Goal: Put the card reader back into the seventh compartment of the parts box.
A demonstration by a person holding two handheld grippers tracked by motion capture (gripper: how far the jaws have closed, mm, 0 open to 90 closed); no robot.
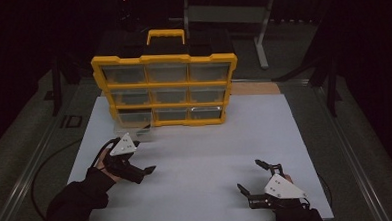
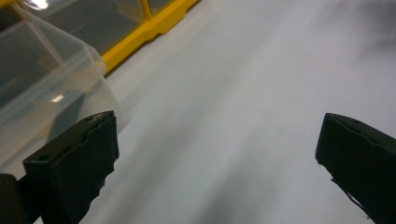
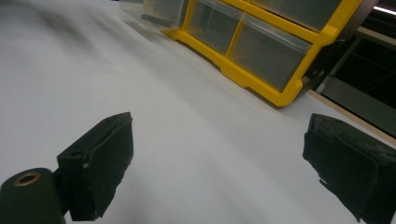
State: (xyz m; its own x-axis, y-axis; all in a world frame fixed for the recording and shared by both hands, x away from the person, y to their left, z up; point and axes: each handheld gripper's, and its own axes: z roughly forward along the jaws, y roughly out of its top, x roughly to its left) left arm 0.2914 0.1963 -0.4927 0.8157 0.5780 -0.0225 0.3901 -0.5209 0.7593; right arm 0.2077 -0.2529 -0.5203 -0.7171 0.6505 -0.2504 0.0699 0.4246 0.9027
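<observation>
Organizer (image 1: 165, 84): yellow frame, nine clear drawers in three rows, black back, yellow handle on top; stands upright at the far edge of the white table (image 1: 201, 155).

Drawer (image 1: 132, 126): clear, pulled out of the bottom-left slot, resting on the table just before the organizer. The left gripper view shows its near corner (image 2: 51, 79) beside that gripper's jaw, apart from it; the right gripper view shows it far off (image 3: 161, 11) with a dark item inside, too small to identify.

Left gripper (image 1: 145, 162): near the drawer, jaws wide apart, holding nothing; bare table between them in its own view.

Right gripper (image 1: 251, 176): at the table's near right, well apart from the organizer, jaws wide apart, holding nothing.

Open room: bare white surface between the grippers and rightward. The right gripper view shows the table's wooden edge beyond the organizer's corner.
</observation>
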